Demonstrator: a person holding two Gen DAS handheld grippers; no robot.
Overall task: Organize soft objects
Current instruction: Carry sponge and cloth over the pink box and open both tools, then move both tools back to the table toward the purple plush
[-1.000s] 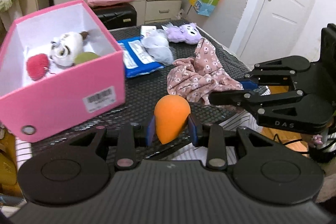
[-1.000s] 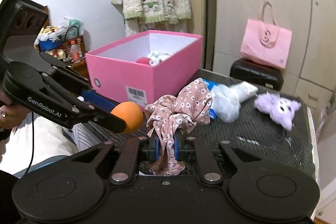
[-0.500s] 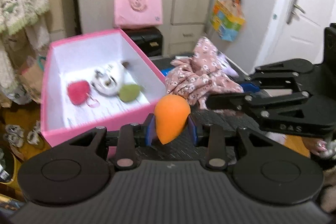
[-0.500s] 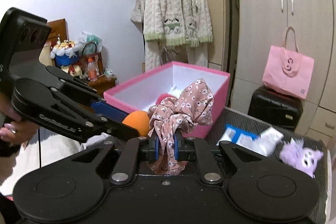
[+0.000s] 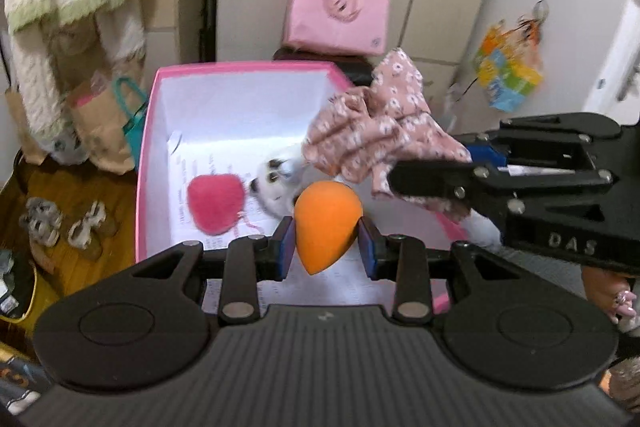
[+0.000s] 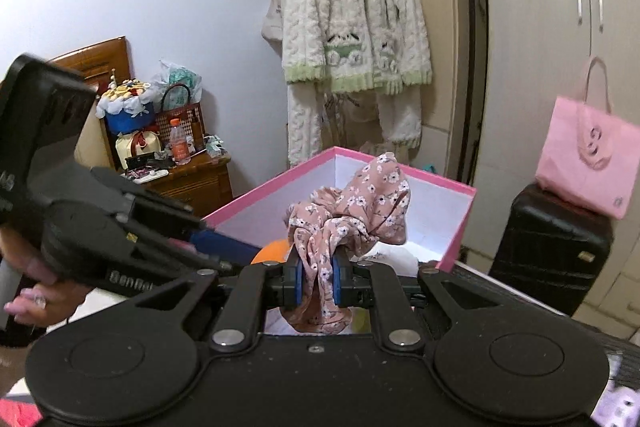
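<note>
My left gripper [image 5: 326, 247] is shut on an orange egg-shaped sponge [image 5: 326, 221] and holds it above the open pink box [image 5: 148, 131]. My right gripper [image 6: 318, 281] is shut on a pink floral cloth [image 6: 352, 211], also held over the box [image 6: 460, 227]; the cloth [image 5: 376, 131] hangs at the right in the left wrist view. Inside the box lie a red fuzzy heart [image 5: 216, 203] and a white plush toy [image 5: 276, 183], partly hidden by the sponge and cloth.
A pink tote bag [image 5: 336, 11] sits on a black suitcase [image 6: 548, 247] behind the box. A knitted cardigan [image 6: 352, 39] hangs on the wall. A wooden cabinet [image 6: 188, 183] with clutter stands at the left. A purple plush [image 6: 616, 403] shows at the lower right.
Both grippers have moved from the table toward the pink box and now hover over its opening, still holding the sponge and the cloth.
</note>
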